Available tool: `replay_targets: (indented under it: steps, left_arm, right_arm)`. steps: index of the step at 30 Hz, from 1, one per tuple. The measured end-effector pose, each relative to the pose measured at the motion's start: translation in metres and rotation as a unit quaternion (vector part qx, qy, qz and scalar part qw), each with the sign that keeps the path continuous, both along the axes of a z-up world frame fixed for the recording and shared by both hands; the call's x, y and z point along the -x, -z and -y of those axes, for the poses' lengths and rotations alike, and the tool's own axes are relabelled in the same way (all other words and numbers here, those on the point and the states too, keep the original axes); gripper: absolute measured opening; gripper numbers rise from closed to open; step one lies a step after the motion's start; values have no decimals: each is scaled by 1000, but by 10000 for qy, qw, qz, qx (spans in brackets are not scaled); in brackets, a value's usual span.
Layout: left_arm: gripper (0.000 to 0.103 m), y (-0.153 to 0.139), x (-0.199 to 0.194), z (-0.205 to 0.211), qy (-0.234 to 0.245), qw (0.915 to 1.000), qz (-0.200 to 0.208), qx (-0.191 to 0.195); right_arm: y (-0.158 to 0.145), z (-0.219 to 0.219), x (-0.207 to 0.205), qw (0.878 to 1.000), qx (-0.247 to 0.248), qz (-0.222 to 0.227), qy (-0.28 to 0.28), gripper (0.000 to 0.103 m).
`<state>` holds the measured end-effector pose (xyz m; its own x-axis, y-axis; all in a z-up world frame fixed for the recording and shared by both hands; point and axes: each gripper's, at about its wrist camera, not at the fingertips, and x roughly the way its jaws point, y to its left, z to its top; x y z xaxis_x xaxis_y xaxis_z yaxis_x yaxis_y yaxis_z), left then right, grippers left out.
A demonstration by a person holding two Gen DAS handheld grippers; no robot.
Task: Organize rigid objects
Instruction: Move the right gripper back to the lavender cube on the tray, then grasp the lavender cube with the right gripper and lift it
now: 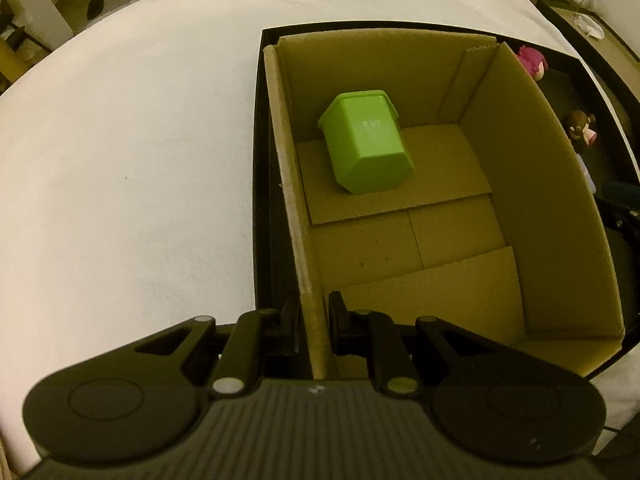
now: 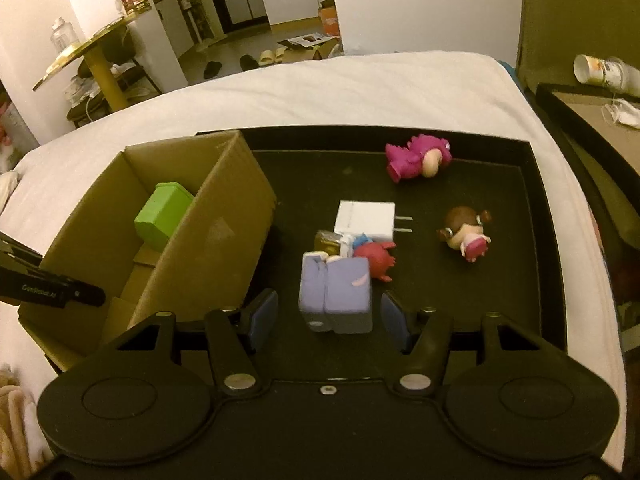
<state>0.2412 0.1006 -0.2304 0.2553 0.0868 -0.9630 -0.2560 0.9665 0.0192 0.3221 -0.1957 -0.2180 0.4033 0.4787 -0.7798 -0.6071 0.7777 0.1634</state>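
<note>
My left gripper (image 1: 314,303) is shut on the left wall of the cardboard box (image 1: 540,200), near its front corner. A green toy bin (image 1: 366,144) lies on its side inside the box. The box stands at the left end of a black tray (image 2: 460,300). My right gripper (image 2: 329,314) is open and straddles a purple block toy (image 2: 336,294), with a gap between each pad and the toy. Behind it lie a red toy (image 2: 376,258), a white plug charger (image 2: 366,220), a brown-haired doll (image 2: 464,232) and a magenta figure (image 2: 416,156).
The tray rests on a bed with a white sheet (image 1: 120,160). A side table (image 2: 600,120) with paper cups (image 2: 592,68) stands to the right. My left gripper's finger (image 2: 60,292) shows at the box's near left wall. A small dark gold item (image 2: 328,242) sits by the charger.
</note>
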Motion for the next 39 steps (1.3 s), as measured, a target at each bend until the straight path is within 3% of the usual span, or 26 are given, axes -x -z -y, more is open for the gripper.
replay_targets:
  steps: [16, 21, 39]
  left_arm:
    - [14, -5, 5, -14, 48, 9998, 100, 142]
    - [14, -6, 7, -13, 57, 9999, 94, 131]
    - [14, -7, 11, -20, 34, 9996, 165, 227]
  right_arm:
    - [18, -18, -11, 9998, 183, -83, 9, 57]
    - [22, -22, -10, 9993, 364, -21, 3, 46]
    - [-9, -24, -5, 9991, 338, 164, -184, 44]
